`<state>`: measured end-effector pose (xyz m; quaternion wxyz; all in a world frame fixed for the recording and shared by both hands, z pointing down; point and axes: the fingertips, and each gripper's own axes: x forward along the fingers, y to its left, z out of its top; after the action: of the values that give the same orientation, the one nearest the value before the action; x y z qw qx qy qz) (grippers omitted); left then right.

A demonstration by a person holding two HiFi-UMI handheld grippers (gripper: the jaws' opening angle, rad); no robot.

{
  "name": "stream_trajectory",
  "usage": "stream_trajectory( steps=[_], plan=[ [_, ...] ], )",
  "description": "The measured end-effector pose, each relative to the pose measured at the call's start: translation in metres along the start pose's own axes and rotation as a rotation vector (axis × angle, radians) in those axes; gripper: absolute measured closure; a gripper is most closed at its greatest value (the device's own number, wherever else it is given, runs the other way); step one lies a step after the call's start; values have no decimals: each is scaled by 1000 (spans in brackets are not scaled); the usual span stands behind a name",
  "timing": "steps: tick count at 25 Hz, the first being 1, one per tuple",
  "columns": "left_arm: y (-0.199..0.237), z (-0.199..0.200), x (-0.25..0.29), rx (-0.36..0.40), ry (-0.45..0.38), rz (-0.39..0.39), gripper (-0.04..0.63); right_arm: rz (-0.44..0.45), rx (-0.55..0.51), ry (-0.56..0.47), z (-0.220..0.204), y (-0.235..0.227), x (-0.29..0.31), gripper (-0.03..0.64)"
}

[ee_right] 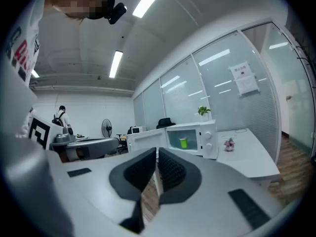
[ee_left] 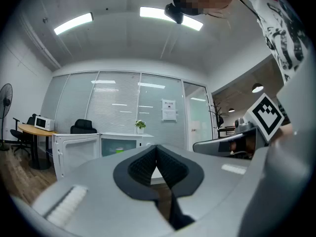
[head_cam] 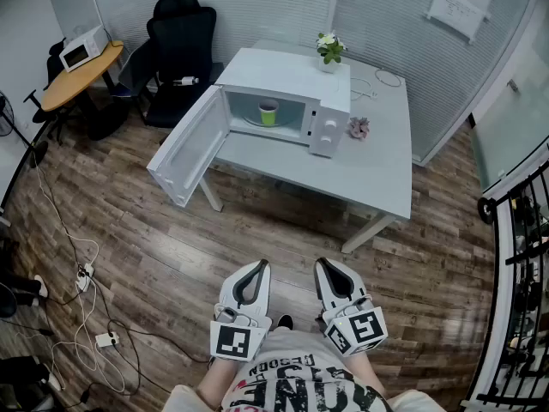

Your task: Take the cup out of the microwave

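Left gripper (head_cam: 257, 271) and right gripper (head_cam: 328, 269) are hanging clenched, empty; cup (head_cam: 268, 112) is standing inside open microwave (head_cam: 330, 123) at bench (head_cam: 377, 174) left edge; notice (head_cam: 461, 3) print illegible.

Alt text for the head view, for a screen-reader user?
A white microwave sits on a grey table with its door swung open and a green cup inside. In the foreground, well short of the table, the left gripper and right gripper are held side by side, jaws together and empty, above a wood floor.
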<state>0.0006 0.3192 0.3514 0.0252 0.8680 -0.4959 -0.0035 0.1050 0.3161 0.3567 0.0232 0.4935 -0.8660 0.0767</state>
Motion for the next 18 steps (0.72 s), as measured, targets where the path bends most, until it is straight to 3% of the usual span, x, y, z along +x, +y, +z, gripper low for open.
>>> stream_trajectory(
  steps=[18],
  plan=[
    [-17,0,-12,11,3,2,583,47,-29,-27,6,10,-23,589]
  ],
)
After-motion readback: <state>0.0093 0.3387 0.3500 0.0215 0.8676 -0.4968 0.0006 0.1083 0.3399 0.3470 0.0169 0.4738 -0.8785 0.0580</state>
